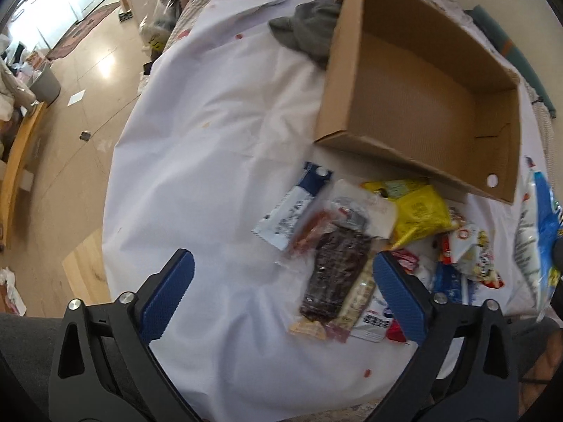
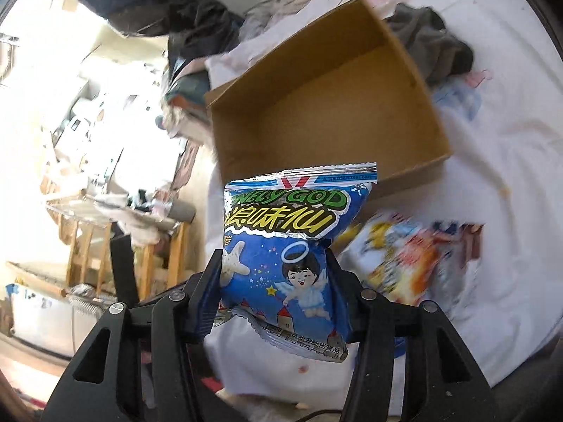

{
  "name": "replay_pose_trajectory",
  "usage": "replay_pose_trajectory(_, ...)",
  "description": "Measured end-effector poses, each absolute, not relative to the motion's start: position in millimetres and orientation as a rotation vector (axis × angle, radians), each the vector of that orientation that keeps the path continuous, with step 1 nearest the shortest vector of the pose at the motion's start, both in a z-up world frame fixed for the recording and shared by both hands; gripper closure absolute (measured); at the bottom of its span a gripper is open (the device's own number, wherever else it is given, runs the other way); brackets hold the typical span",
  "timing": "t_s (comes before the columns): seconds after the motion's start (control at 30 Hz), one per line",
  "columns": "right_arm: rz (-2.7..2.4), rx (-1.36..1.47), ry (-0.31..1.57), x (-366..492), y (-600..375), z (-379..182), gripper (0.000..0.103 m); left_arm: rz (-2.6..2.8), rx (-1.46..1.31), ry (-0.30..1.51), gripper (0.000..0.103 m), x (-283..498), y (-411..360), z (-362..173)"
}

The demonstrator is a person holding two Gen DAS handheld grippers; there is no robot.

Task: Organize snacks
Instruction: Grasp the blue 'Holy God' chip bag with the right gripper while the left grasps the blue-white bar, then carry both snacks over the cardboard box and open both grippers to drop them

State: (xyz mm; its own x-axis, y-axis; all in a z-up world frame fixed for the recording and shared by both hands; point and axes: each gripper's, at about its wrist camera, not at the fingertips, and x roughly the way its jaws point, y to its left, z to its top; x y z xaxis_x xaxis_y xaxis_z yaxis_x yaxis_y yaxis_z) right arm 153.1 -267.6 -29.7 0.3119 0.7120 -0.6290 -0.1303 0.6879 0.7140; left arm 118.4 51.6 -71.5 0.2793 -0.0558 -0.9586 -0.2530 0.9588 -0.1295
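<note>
The right gripper [image 2: 274, 281] is clamped on a blue puffed-snack bag [image 2: 292, 242], its jaws pressing the bag's waist from both sides so the foil bulges above and below. The bag stands upright in the grip, lifted clear of the white sheet [image 2: 492, 211], with a cartoon angel and yellow lettering facing the camera. At 12 o'clock from the bag sits the open cardboard box [image 2: 327, 98], its brown floor bare. At 3 o'clock of the bag, blurred, lie more bright wrappers [image 2: 404, 256] on the sheet. A grey cloth [image 2: 432, 45] is bunched at the box's far corner, near 1 o'clock.

The left gripper [image 1: 281, 292] points steeply down with its blue-padded jaws spread wide and nothing between them but the sheet [image 1: 211, 140] and the near end of the snack pile. Just inside its right pad lies a long clear pack of dark dried fruit [image 1: 337, 270], with a peanut-bar wrapper [image 1: 362, 292] beside it. At 12 o'clock of that pack are a blue-and-white sachet [image 1: 292, 211] and a reddish sausage stick [image 1: 313, 232]. Toward 1 o'clock is a yellow bag [image 1: 418, 214], touching the box's [image 1: 422, 81] near wall. At 3 o'clock small red and cartoon-printed packets [image 1: 468, 249] crowd together, and the blue bag [image 1: 538, 235] shows at the right edge. The surface looks like a cloth-covered bed or desk; I cannot tell which.
</note>
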Motion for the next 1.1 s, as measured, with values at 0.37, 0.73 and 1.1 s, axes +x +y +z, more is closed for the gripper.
replay_pose_trajectory(0.37, 0.556, 0.682, 1.111, 151.5, -284.8, -47.5, 0.048, 0.055, -0.062, 1.397, 0.048, 181.1, 31.8, -108.7)
replay_pose_trajectory(0.73, 0.541, 0.682, 1.106, 151.3, -290.9, -47.9, 0.048, 0.076, -0.060, 1.427, 0.089, 186.7, 28.0, -123.5)
replay_pose_trajectory(1.1, 0.571, 0.661, 1.029, 145.7, -283.1, -31.6, 0.048, 0.139, -0.154, 1.248, 0.089, 153.0, 47.3, -72.2)
